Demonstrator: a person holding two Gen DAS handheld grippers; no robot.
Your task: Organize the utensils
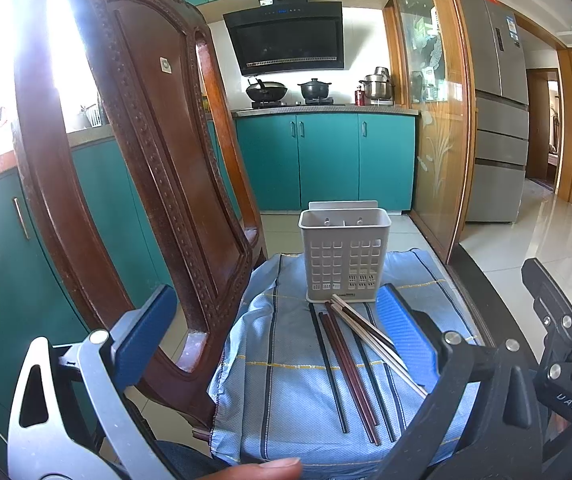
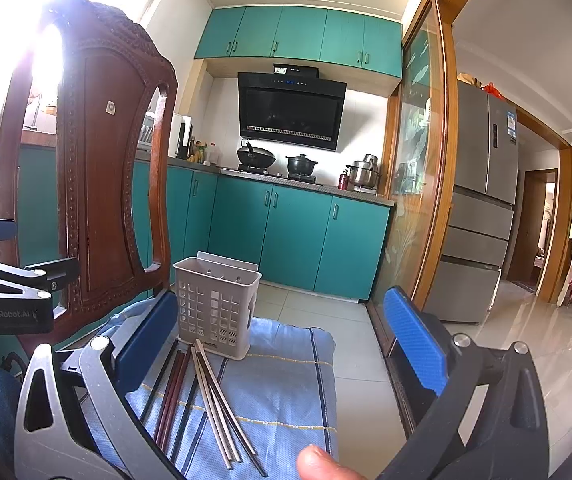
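both the left gripper (image 1: pixel 273 334) and right gripper (image 2: pixel 281 338) are wide apart, empty. just ahead, the chopsticks (image 1: pixel 360 364) look thin, stiff, light, slippery; take one mid-shaft.

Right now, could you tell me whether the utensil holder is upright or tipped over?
Upright: the utensil holder stands on its base on the blue cloth, open top facing up, chopsticks lying before it.

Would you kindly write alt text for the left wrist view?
Several chopsticks lie loose on a blue cloth in front of an empty white holder. The open left gripper frames them, with a wooden chair at left.
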